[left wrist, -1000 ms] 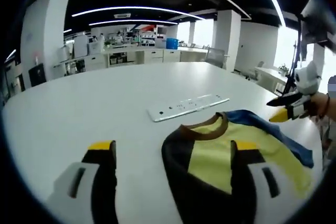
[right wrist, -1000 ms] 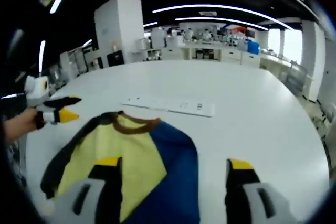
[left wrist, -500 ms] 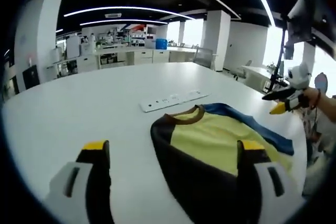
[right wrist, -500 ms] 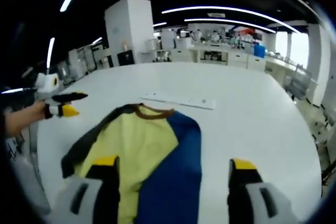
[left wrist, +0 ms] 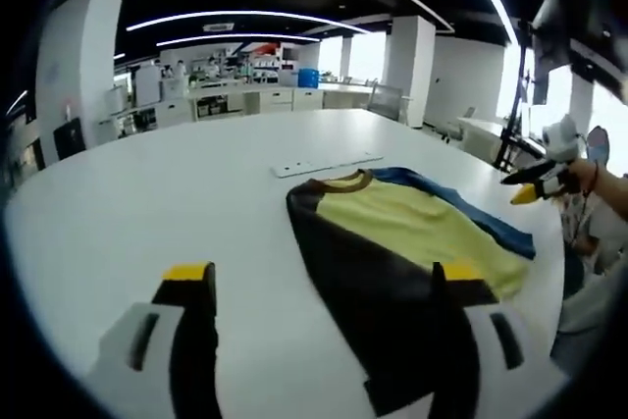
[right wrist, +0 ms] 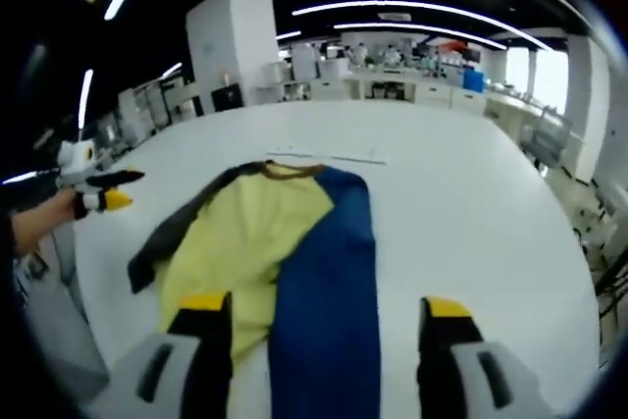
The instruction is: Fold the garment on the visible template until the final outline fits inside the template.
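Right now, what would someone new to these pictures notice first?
A yellow, blue and black shirt lies spread flat on the big white table, brown collar pointing away. Just beyond the collar lies a white strip. Both grippers, the left and the right, hang open over the near edge.

White pillar (left wrist: 407, 71), ceiling light strips (right wrist: 422, 9), bright windows (left wrist: 365, 56).

Both views look from low, close above the round white desk (left wrist: 147, 213) toward the far office, sharing the yellow, blue and black shirt (left wrist: 392, 242) (right wrist: 285, 233) from opposite sides.
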